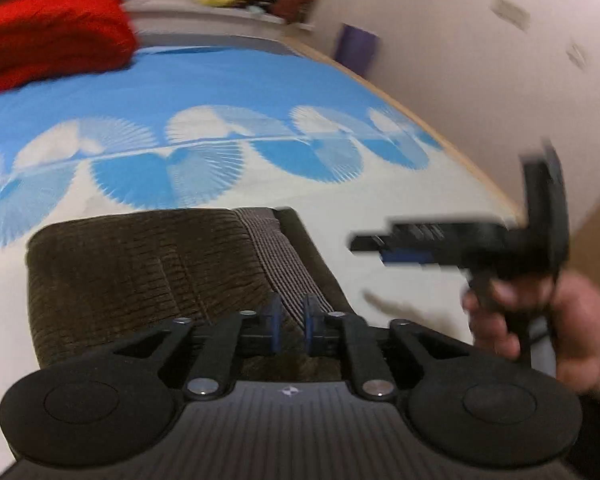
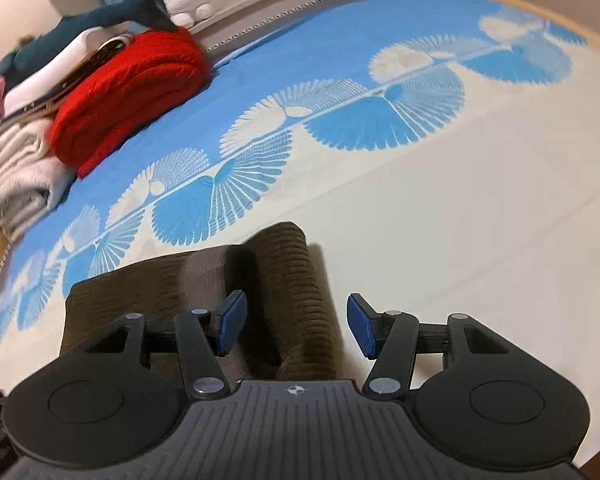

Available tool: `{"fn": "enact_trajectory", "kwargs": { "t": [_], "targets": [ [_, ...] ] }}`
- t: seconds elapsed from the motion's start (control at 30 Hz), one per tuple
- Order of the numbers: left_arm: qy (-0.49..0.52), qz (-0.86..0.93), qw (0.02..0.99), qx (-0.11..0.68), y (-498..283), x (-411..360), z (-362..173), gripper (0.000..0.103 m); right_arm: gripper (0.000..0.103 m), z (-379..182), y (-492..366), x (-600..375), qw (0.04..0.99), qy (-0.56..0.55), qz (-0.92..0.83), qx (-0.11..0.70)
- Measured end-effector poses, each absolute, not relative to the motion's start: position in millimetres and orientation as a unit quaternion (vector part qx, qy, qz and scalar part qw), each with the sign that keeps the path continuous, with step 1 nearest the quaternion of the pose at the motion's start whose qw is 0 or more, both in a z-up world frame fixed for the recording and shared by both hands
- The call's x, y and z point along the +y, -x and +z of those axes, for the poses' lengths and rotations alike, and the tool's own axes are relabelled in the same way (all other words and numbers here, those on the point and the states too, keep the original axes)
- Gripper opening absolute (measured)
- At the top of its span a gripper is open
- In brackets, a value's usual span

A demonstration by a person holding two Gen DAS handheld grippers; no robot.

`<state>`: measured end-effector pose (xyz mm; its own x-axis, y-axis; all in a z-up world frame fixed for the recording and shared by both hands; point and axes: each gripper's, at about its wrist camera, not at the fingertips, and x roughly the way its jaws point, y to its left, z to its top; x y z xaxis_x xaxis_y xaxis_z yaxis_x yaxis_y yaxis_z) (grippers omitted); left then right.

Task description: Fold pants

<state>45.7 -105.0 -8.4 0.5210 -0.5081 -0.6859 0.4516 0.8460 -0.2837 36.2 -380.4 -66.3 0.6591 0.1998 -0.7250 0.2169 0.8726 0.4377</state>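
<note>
The folded brown pants are lying near the bed's front edge. The left gripper is hovering over them, jaws narrowly apart, gripping nothing. The right gripper is standing wide apart around the raised fold.

Left gripper angled downward, jaws narrowly parted with nothing gripped, right gripper angled downward, jaws wide apart, right hand at 3 o'clock clutching its handle

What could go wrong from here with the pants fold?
1. The left gripper has narrow jaws over the grey waistband; it may snag and drag it.
2. The right gripper is open around a raised roll of the brown pants; a bump could undo the fold.
</note>
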Motion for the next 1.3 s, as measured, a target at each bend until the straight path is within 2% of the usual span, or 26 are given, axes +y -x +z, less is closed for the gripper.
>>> {"fn": "enact_trajectory", "kwargs": {
  "t": [0.07, 0.1, 0.2, 0.27, 0.33, 0.5, 0.53, 0.67, 0.73, 0.9, 0.97, 1.03, 1.17, 1.23, 1.3],
  "targets": [
    [0.070, -0.241, 0.882, 0.398, -57, -76, -2, 0.042, 0.059, -68, -36, -381, 0.872, -0.259, 0.009, 0.415],
    [0.083, -0.224, 0.885, 0.400, -59, -62, 1, 0.043, 0.059, -69, -37, -380, 0.870, -0.265, 0.018, 0.415],
    [0.118, -0.150, 0.882, 0.432, -74, -23, -4, 0.043, 0.064, -73, -44, -371, 0.856, -0.286, 0.049, 0.427],
    [0.126, -0.114, 0.870, 0.463, -82, -8, -16, 0.043, 0.073, -77, -51, -359, 0.848, -0.293, 0.067, 0.437],
    [0.113, -0.093, 0.863, 0.483, -83, 1, -21, 0.043, 0.078, -82, -61, -346, 0.840, -0.286, 0.080, 0.454],
    [0.091, -0.097, 0.869, 0.477, -80, 19, -17, 0.043, 0.078, -104, -81, -307, 0.823, -0.223, 0.064, 0.519],
    [0.090, -0.096, 0.870, 0.475, -78, 23, -15, 0.043, 0.066, -104, -82, -301, 0.827, -0.217, 0.063, 0.515],
    [0.094, -0.081, 0.871, 0.476, -65, 36, -13, 0.043, 0.034, -90, -80, -287, 0.847, -0.189, 0.065, 0.492],
    [0.089, -0.080, 0.873, 0.474, -60, 39, -13, 0.043, 0.027, -72, -70, -288, 0.866, -0.181, 0.081, 0.458],
    [0.078, -0.102, 0.879, 0.459, -53, 30, -11, 0.043, 0.024, -3, -22, -301, 0.912, -0.210, 0.168, 0.310],
    [0.064, -0.114, 0.882, 0.453, -52, 23, -11, 0.043, 0.024, 13, -1, -309, 0.926, -0.194, 0.169, 0.277],
    [0.050, -0.133, 0.885, 0.444, -49, 15, -12, 0.043, 0.024, 7, 5, -322, 0.924, -0.185, 0.126, 0.309],
    [0.013, -0.155, 0.880, 0.448, -48, -3, -17, 0.043, 0.027, -53, -9, -353, 0.857, -0.185, 0.009, 0.481],
    [-0.007, -0.170, 0.880, 0.444, -45, -11, -19, 0.043, 0.032, -55, -10, -361, 0.856, -0.190, 0.010, 0.481],
    [-0.022, -0.185, 0.875, 0.446, -41, -17, -21, 0.043, 0.032, -39, -6, -361, 0.880, -0.169, 0.014, 0.443]
  ]
}}
